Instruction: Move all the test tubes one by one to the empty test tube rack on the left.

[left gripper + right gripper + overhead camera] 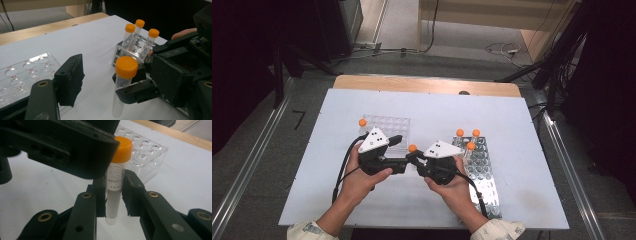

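High view, five orange-capped tubes (412, 148), one gripped by right tongs (414, 159), left tongs (399, 151) open.

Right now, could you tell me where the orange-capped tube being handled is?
The orange-capped tube stands upright, clamped in the right gripper at table centre, between the clear well plate and metal rack.

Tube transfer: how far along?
Looks done: one orange-capped tube at the clear rack. In hand: the right gripper clamps a tube upright; the left gripper, jaws apart, is beside its cap. Left: three tubes in the metal rack.
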{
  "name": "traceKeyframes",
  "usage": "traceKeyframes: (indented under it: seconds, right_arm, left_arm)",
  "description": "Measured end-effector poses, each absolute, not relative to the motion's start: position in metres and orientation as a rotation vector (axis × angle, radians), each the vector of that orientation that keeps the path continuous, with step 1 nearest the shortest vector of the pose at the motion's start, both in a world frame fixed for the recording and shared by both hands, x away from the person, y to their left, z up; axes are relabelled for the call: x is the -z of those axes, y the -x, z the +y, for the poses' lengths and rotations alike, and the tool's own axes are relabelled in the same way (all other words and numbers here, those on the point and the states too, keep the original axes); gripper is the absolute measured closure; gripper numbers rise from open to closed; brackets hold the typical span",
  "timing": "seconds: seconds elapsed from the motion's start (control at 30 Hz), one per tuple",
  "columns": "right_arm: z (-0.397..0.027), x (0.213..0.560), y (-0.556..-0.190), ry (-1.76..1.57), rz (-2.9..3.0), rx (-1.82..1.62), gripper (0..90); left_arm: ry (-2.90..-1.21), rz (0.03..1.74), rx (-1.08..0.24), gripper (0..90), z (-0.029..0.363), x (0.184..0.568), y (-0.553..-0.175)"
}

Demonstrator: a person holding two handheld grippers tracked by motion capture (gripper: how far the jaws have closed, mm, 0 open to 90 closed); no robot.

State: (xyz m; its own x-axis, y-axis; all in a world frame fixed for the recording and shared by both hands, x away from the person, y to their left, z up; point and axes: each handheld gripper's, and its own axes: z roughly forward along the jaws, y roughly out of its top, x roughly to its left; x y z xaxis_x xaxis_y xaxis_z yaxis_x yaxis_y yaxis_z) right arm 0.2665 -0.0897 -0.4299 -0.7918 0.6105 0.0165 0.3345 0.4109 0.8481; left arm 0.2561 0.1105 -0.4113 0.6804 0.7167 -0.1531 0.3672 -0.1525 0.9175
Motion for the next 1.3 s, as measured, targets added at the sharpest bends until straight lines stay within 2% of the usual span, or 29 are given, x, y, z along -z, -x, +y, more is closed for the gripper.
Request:
traceKeyframes:
  seconds: [0.23,0.4,0.7,1.0,1.03,1.07,1.1,1.2,1.23,1.27,1.3]
  right_arm:
    - [-0.088,0.429,-0.265,-0.812,2.374,-1.351,71.1]
    - [-0.087,0.429,-0.264,-0.805,2.374,-1.367,71.1]
    - [-0.087,0.428,-0.264,-0.801,2.371,-1.376,71.1]
    - [-0.087,0.427,-0.264,-0.799,2.372,-1.375,69.9]
    - [-0.088,0.426,-0.263,-0.803,2.364,-1.397,62.3]
    - [-0.088,0.426,-0.263,-0.803,2.364,-1.397,62.3]
    - [-0.088,0.425,-0.261,-0.803,2.356,-1.419,53.7]
    - [-0.09,0.422,-0.261,-0.807,2.34,-1.438,40.6]
    - [-0.09,0.422,-0.261,-0.807,2.34,-1.438,40.6]
    - [-0.092,0.42,-0.26,-0.813,2.325,-1.439,30.3]
    - [-0.093,0.42,-0.26,-0.817,2.324,-1.441,27.3]
  left_arm:
    - [-1.745,0.878,-0.395,34.8,0.108,0.414,-0.257]
    - [-1.729,0.866,-0.417,50.7,0.108,0.414,-0.255]
    - [-1.751,0.812,-0.407,69.1,0.102,0.415,-0.253]
    - [-1.759,0.798,-0.424,71.1,0.101,0.414,-0.252]
    - [-1.755,0.799,-0.423,71.1,0.101,0.414,-0.252]
    - [-1.755,0.799,-0.425,71.1,0.101,0.414,-0.252]
    - [-1.754,0.801,-0.423,71.2,0.103,0.413,-0.253]
    - [-1.746,0.806,-0.419,71.1,0.106,0.411,-0.254]
    - [-1.74,0.809,-0.422,71.1,0.107,0.41,-0.255]
    - [-1.73,0.818,-0.424,71.1,0.111,0.409,-0.257]
    - [-1.722,0.824,-0.427,71.1,0.113,0.407,-0.257]
